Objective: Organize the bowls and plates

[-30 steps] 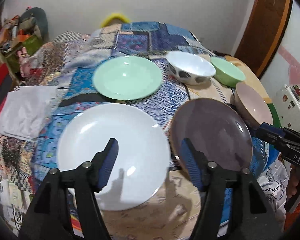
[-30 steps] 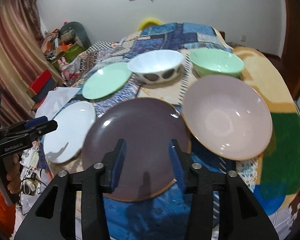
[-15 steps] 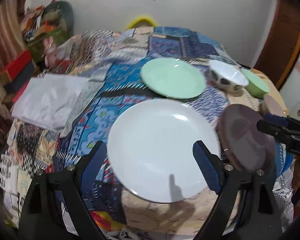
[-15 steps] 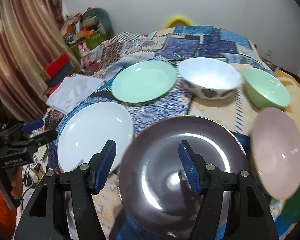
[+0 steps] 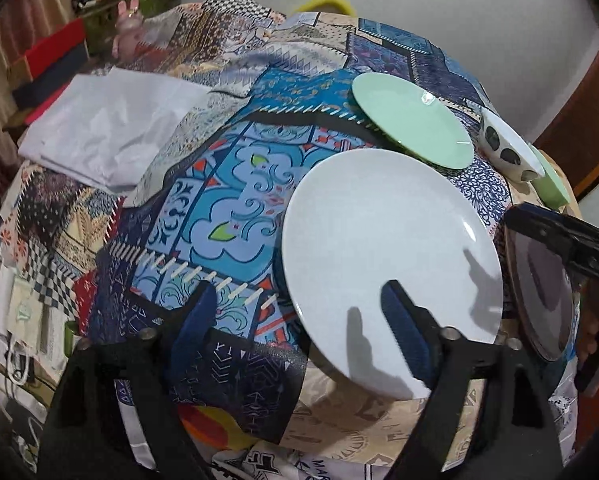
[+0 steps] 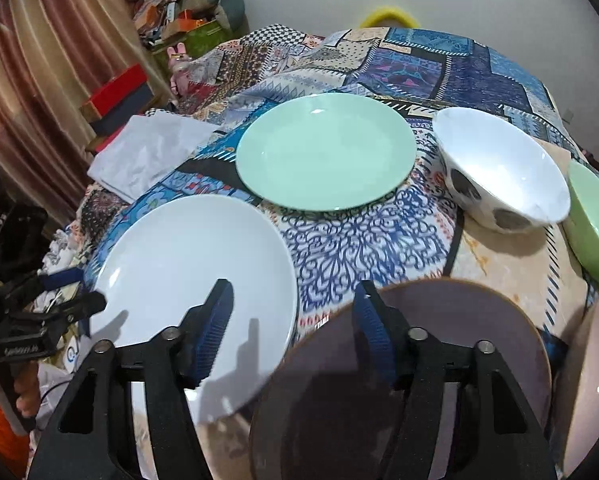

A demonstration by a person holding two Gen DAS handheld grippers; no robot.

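Note:
A white plate (image 5: 391, 256) lies on the patchwork tablecloth (image 5: 227, 200), and my left gripper (image 5: 299, 320) hovers over its left rim. Its jaws are closing with nothing pressed between them. A dark brown plate (image 6: 451, 360) lies right of the white plate (image 6: 195, 264). My right gripper (image 6: 293, 324) hangs above the gap between the two, jaws closing on nothing. Behind them are a green plate (image 6: 327, 152), a white spotted bowl (image 6: 499, 168) and a green bowl (image 6: 595, 220). A pink bowl (image 6: 591, 380) shows at the right edge.
A crumpled white sheet (image 5: 111, 136) lies on the table's left side. Red and dark boxes (image 6: 115, 96) and clutter stand by the curtain (image 6: 39, 80) beyond the table edge. A hand (image 6: 23, 396) holds the left gripper's handle low on the left.
Both grippers moved left and a little down. The left went from over the white plate to its left rim. The right went from over the brown plate to the gap beside it.

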